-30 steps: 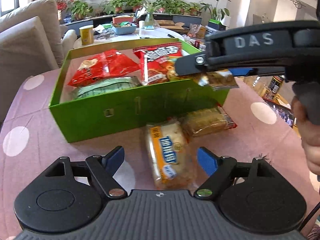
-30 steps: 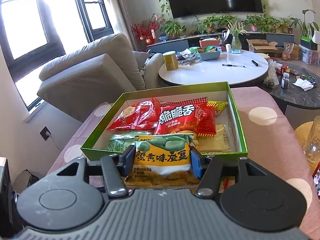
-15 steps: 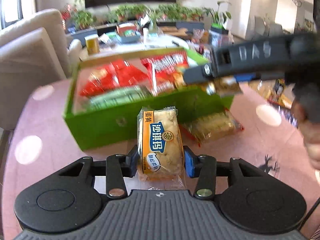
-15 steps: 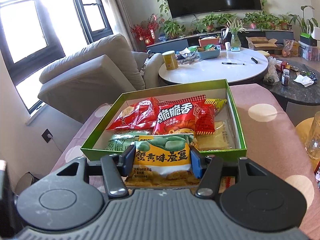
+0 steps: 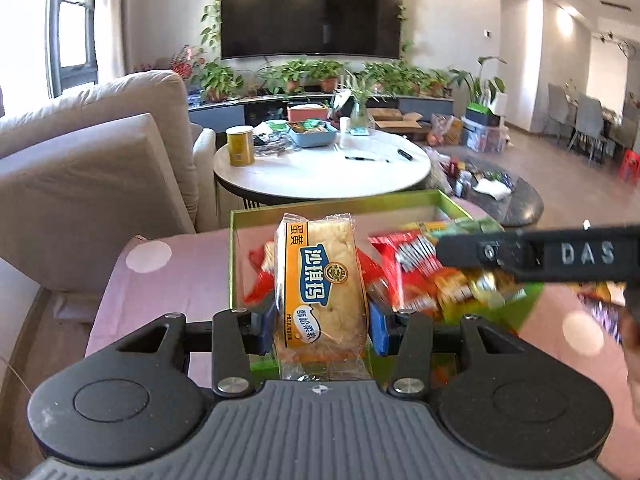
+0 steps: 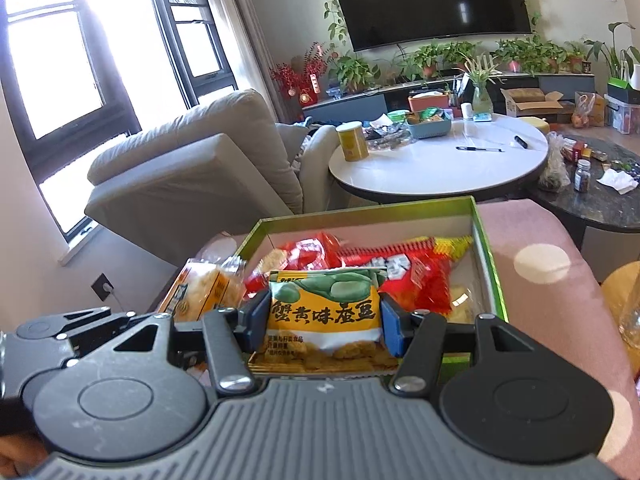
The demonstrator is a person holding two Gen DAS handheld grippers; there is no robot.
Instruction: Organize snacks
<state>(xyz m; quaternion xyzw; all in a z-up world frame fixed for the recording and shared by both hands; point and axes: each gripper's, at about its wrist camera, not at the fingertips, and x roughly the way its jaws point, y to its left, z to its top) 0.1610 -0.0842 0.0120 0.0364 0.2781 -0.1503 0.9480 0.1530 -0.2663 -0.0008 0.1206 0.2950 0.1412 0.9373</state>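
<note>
Two grippers each clamp a snack packet over the green box (image 6: 486, 240).

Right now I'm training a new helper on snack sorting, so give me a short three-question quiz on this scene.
1. True or false: both grippers hold a snack.
2. Which packet sits between the fingers of the left gripper?
A. pastry packet
B. broad bean packet
C. red chip bag
3. Fill in: the snacks are going into the green ___.

Key: 1 true, the right gripper has the broad bean packet. 2 A. 3 box.
</note>
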